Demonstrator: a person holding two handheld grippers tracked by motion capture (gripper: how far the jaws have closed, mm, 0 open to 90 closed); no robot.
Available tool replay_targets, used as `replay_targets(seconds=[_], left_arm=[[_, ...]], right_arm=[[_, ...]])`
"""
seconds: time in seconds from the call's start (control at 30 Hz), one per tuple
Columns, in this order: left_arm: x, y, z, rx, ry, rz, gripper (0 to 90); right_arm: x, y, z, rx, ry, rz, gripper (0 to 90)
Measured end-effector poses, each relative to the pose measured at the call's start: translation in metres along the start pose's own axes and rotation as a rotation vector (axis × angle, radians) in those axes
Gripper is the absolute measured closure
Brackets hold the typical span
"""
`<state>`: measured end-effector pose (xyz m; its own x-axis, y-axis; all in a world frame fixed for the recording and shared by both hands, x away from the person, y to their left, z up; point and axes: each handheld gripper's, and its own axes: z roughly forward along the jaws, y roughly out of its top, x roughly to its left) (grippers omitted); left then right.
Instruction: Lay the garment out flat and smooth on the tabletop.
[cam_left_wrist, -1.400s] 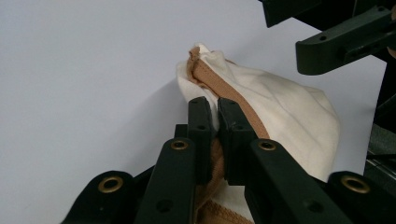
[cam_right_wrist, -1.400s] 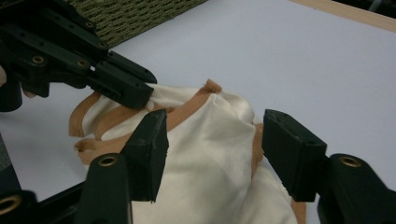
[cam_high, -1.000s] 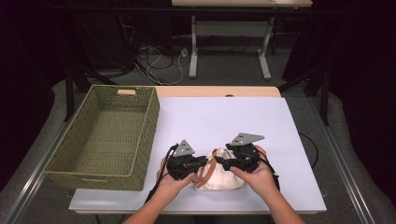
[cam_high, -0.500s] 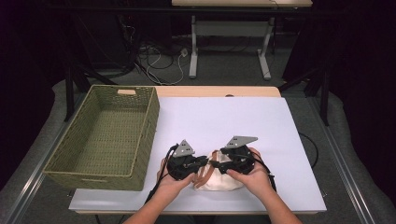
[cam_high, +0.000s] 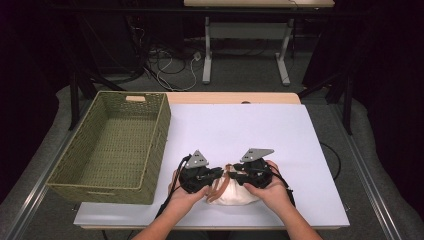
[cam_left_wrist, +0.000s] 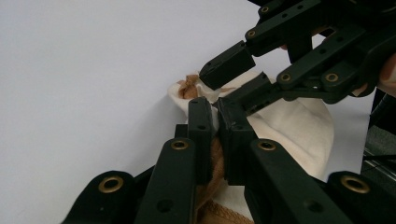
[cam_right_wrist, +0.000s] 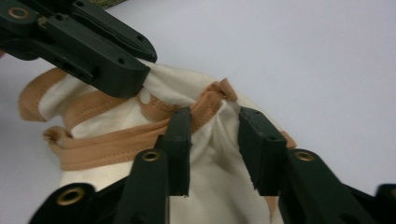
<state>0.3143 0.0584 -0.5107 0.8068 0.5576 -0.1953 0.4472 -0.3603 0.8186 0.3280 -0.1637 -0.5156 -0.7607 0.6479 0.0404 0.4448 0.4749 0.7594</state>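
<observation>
Cloth bag (cam_high: 235, 192), cream with tan trim, lies bunched on the near edge of the white table top (cam_high: 240, 130), between my two hands and just right of the basket. In the right gripper view the tan band (cam_right_wrist: 107, 144) runs in loops along the bag's mouth.

My left gripper (cam_high: 216, 176) is clenched on the bag: in the left gripper view its jaws stand nearly together with a fold of cream fabric and tan trim pinched between them. My right gripper (cam_high: 236, 176) faces it from the other side. Its jaws have just been closing; in the right gripper view they straddle a gathered ridge of the fabric, a gap showing on each side, so I log them as not yet pressing. The two sets of tips sit just beside each other over the bag's mouth.

Woven green basket (cam_high: 112, 145) stands at the left of the table top, upright, a handle slot in its far wall. I see nothing in it but its own weave.

Table top: white sheet over a wooden board (cam_high: 235, 98) that shows along the far edge. Grey floor beyond, with loose cables (cam_high: 172, 65) and the white legs of a second table (cam_high: 245, 50). Room is dark at both sides.
</observation>
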Motion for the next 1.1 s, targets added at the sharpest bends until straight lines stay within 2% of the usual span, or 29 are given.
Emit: replay_targets(seconds=[0.07,0.27,0.43,0.47,0.73,0.9,0.93,0.97,1.1], left_arm=[[0.000,0.000,0.000,0.000,-0.001,0.001,84.7],[0.000,0.000,0.000,-0.008,-0.002,0.009,84.7],[-0.001,0.000,0.000,-0.001,-0.003,0.000,84.8],[0.000,0.000,0.000,0.001,-0.004,0.010,84.8],[0.000,0.000,0.000,-0.010,0.004,0.004,84.8],[0.002,0.000,-0.001,-0.006,0.010,0.005,84.8],[0.002,0.000,-0.001,-0.009,0.010,-0.006,84.8],[0.003,0.000,-0.002,-0.007,0.013,0.006,84.8],[0.005,0.001,-0.003,-0.014,0.026,-0.010,84.8]], right_arm=[[0.000,0.000,0.000,0.005,-0.020,-0.017,70.1],[-0.001,0.000,-0.001,0.011,-0.053,-0.016,79.8],[-0.001,-0.001,0.000,0.012,-0.059,-0.015,88.6],[-0.001,-0.001,0.000,0.014,-0.060,-0.013,89.6],[-0.003,-0.002,-0.004,0.000,-0.061,-0.007,90.0],[-0.005,-0.002,-0.007,-0.014,-0.057,0.014,90.0],[-0.006,-0.002,-0.008,-0.014,-0.057,0.017,90.0],[-0.007,-0.002,-0.008,-0.026,-0.057,0.021,90.0],[-0.010,-0.002,-0.013,-0.035,-0.060,0.036,90.0]])
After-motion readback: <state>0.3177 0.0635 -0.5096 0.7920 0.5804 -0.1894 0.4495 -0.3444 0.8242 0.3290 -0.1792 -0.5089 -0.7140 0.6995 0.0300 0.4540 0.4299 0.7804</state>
